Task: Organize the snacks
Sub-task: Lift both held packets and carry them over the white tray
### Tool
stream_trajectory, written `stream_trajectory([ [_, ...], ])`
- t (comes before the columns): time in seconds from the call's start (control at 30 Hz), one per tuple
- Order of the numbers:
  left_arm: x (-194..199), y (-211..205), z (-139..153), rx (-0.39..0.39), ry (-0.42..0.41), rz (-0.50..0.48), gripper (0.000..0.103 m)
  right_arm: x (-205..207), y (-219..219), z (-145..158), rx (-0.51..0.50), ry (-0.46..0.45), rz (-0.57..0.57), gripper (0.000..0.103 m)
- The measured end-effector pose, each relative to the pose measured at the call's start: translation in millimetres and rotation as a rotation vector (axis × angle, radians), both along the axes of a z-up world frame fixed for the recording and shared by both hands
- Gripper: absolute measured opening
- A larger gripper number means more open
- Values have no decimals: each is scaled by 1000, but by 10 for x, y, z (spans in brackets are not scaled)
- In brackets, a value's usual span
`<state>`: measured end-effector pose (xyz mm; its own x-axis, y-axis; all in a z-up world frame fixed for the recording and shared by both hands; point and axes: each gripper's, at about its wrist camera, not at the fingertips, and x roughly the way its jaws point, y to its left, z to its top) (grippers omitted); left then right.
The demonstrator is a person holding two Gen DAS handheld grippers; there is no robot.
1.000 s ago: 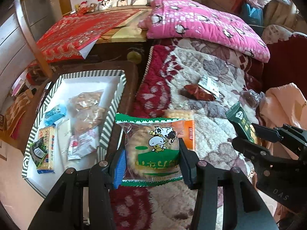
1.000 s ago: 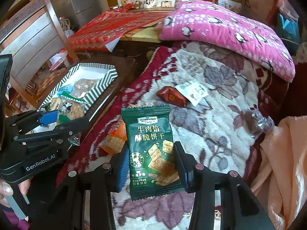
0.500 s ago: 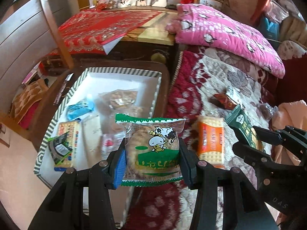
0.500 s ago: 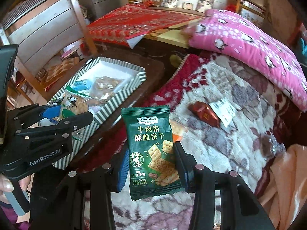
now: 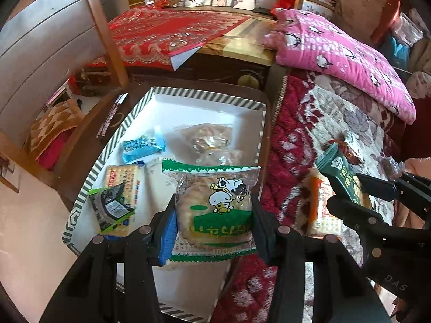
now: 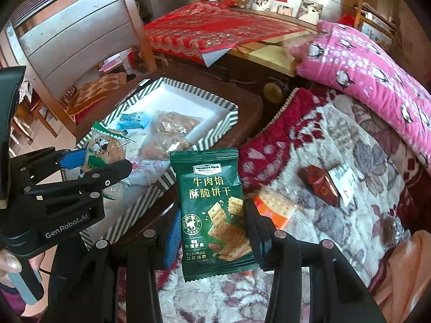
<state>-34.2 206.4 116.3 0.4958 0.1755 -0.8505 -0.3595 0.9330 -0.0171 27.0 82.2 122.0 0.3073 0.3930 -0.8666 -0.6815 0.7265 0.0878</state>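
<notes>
My left gripper (image 5: 212,226) is shut on a clear cookie packet with a cow drawing (image 5: 212,210), held over the near right part of the striped tray (image 5: 204,95). The right gripper (image 6: 211,231) is shut on a dark green cracker packet (image 6: 212,210), hanging over the dark table edge beside the tray (image 6: 172,180). In the tray lie a blue packet (image 5: 142,145), clear pastry packets (image 5: 207,137), a cracker pack (image 5: 121,180) and a small dark green packet (image 5: 110,207). Each gripper shows in the other's view, the left gripper (image 6: 107,161) and the right gripper (image 5: 350,188).
On the floral blanket (image 6: 336,140) lie an orange cracker pack (image 6: 274,207), a brown-red packet with a white label (image 6: 323,185) and a crumpled clear wrapper (image 6: 396,231). A pink pillow (image 5: 342,59) lies behind. A red cloth (image 5: 167,37) covers the far table. A hand (image 6: 8,266) holds the left gripper's handle.
Both grippers have moved left with their packets, from over the blanket toward the tray. The cow packet is now over the tray; the green packet is at the table edge.
</notes>
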Motion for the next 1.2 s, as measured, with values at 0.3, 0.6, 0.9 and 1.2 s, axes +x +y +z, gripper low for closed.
stream_trajectory([
  [0.3,-46,261,-61,-10,10,46,47,18,313,-42,-11,4,52,47],
  [0.6,-77,474,-110,-20,14,85,47,28,534,-80,-25,4,86,47],
  [0.9,-102,723,-196,-34,29,137,47,64,727,-120,-34,7,113,47],
  [1.2,-103,902,-288,-46,42,174,47,148,933,-189,-37,19,138,47],
])
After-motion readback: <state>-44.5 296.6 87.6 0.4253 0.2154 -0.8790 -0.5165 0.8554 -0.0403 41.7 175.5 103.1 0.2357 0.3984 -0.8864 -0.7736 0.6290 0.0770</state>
